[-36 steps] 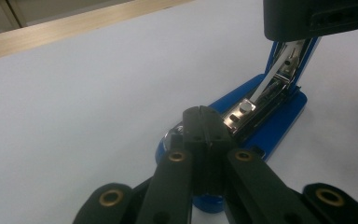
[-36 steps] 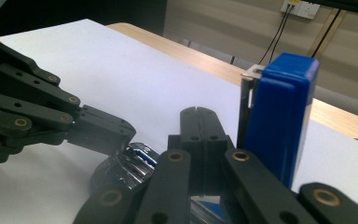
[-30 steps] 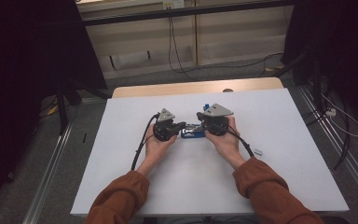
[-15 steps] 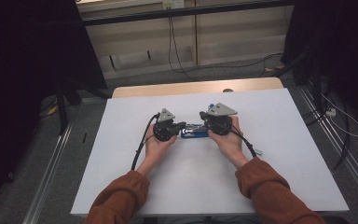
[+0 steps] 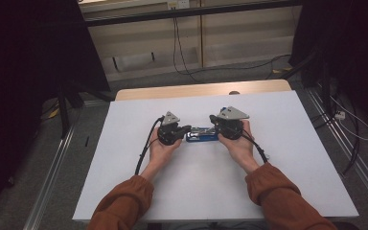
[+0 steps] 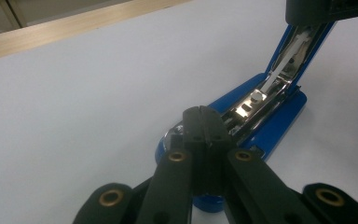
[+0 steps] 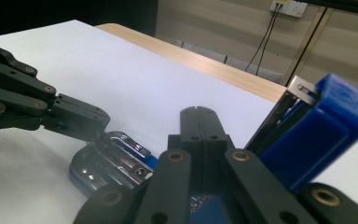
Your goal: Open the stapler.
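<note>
On the white table [image 5: 124, 158], near its middle, a blue stapler [image 5: 202, 134] lies between two hand-held grippers, its long side running left to right in the high view. At the left, the left gripper [image 5: 188, 128] points toward the stapler from the left; its cable [image 5: 146, 146] trails back along the person's left hand [image 5: 161, 149] toward an orange sleeve [image 5: 124, 206]. In the left gripper view its jaws are clenched together, and their tip rests on the stapler's rounded blue front end, by the shiny metal plate [image 6: 177, 133]; whether they press down or merely touch cannot be told. Beyond the tip, the stapler's blue top arm [image 6: 298, 46] is swung upward, baring the metal staple channel [image 6: 265, 91]. At the right, the right gripper [image 5: 213, 120] meets the stapler's other end. In the right gripper view its jaws are likewise closed with nothing pinched between them, standing just beside the raised blue arm [image 7: 317, 135], which leans against their right side. The person's right hand [image 5: 239, 146] cradles that gripper from below.
</note>
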`<control>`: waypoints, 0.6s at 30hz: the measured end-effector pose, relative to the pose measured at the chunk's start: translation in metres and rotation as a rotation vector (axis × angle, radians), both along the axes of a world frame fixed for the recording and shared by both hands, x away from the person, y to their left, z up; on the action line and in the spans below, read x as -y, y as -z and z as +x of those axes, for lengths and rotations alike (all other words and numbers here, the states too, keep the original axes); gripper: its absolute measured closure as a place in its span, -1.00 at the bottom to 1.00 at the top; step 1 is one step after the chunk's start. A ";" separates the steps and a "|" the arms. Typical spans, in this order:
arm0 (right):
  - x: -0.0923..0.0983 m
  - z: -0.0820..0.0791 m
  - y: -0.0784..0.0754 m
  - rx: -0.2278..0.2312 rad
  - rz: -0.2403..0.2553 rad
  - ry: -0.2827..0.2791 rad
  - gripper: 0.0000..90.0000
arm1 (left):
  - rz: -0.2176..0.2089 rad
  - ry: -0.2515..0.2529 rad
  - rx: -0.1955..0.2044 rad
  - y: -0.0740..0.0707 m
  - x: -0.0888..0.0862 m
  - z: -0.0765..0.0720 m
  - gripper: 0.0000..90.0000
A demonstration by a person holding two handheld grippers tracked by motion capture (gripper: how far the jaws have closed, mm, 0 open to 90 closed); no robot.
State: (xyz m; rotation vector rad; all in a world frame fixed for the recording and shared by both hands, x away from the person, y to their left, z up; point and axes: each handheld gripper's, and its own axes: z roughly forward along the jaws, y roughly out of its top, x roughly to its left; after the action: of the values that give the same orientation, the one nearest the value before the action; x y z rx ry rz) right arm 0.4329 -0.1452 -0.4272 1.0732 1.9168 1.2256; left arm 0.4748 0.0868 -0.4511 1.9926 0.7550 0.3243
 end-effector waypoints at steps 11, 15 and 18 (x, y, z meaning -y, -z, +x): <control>0.008 -0.001 0.001 -0.009 -0.004 0.012 1.00 | -0.003 -0.001 -0.001 0.000 0.000 0.000 1.00; 0.016 -0.002 0.002 -0.024 0.001 0.026 1.00 | -0.002 -0.001 -0.003 0.000 0.000 0.000 1.00; 0.020 -0.003 0.002 -0.025 0.006 0.031 1.00 | -0.001 -0.001 -0.003 0.000 0.000 0.000 1.00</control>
State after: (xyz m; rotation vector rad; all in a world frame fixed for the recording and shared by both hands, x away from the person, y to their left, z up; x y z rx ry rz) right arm 0.4300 -0.1655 -0.4295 1.1226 1.9091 1.2068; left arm 0.4748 0.0872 -0.4512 1.9918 0.7581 0.3214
